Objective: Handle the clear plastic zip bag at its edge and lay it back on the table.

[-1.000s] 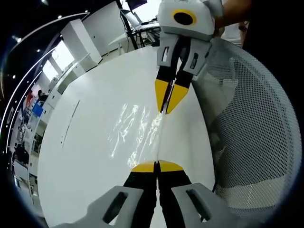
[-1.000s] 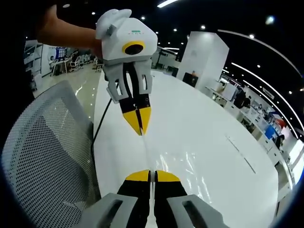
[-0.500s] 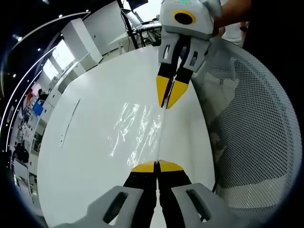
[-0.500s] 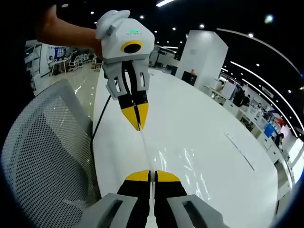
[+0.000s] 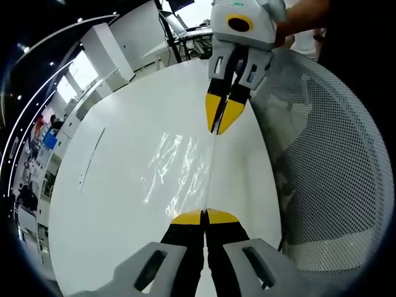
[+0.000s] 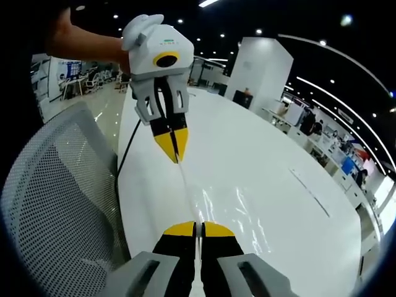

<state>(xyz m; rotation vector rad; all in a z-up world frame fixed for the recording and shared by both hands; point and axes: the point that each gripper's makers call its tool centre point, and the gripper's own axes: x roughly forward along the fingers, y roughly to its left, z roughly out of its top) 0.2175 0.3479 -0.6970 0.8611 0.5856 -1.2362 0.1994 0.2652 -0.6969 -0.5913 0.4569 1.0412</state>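
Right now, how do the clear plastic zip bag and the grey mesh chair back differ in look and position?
The clear plastic zip bag is see-through and shiny with creases; the grey mesh chair back is dull and perforated. The bag is stretched along one edge between the left tool and the right tool over the white table; the chair back stands beside the table, untouched.

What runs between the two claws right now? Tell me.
The clear plastic zip bag's edge: in the left gripper view it stretches taut from the left claw, shut on it, to the right claw, over the white table.
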